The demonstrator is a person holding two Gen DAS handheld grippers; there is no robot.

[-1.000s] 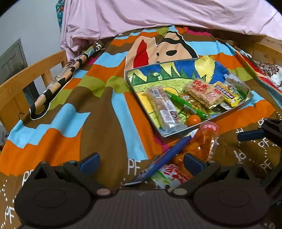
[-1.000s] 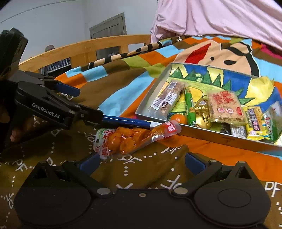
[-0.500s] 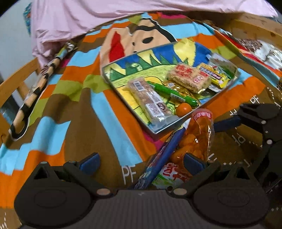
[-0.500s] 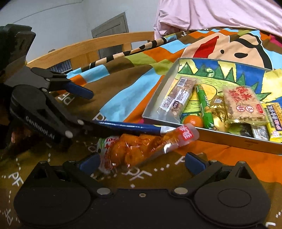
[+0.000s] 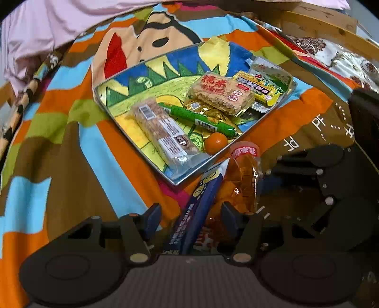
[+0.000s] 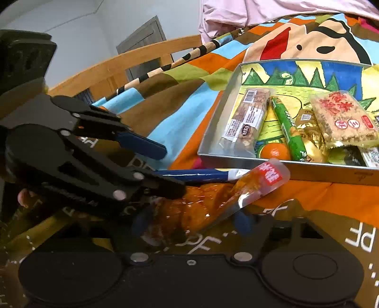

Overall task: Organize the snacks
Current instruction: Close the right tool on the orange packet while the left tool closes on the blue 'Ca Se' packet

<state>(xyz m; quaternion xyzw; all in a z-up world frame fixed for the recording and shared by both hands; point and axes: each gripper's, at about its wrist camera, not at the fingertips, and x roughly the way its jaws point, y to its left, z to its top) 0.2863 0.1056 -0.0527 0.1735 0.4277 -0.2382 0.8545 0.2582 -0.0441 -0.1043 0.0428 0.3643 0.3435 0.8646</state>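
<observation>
A long blue packet (image 5: pixel 199 208) and a clear bag of orange snacks (image 5: pixel 244 175) lie side by side on the bedspread, just in front of a metal tray (image 5: pixel 189 180). My left gripper (image 5: pixel 190 216) is closing. The blue packet runs between its fingers, and a gap shows beside the left pad. My right gripper (image 6: pixel 191 222) is closing too, blurred, its pads at the sides of the orange bag (image 6: pixel 213 203). From the right wrist, my left gripper (image 6: pixel 173 170) straddles the blue packet (image 6: pixel 201 174). The tray (image 6: pixel 308 174) holds a nut bar, a green stick, an orange and cracker packets.
A wooden bed rail (image 6: pixel 132 61) curves behind the left gripper, and a pink blanket (image 5: pixel 47 28) is heaped at the far end. A spotted strap (image 5: pixel 21 104) lies along the left edge. Another wooden rail (image 5: pixel 319 21) borders the far right.
Both grippers came down closer to the two packets in front of the tray, and their jaws narrowed from wide apart. The left view rolled, so the tray now looks tilted.
</observation>
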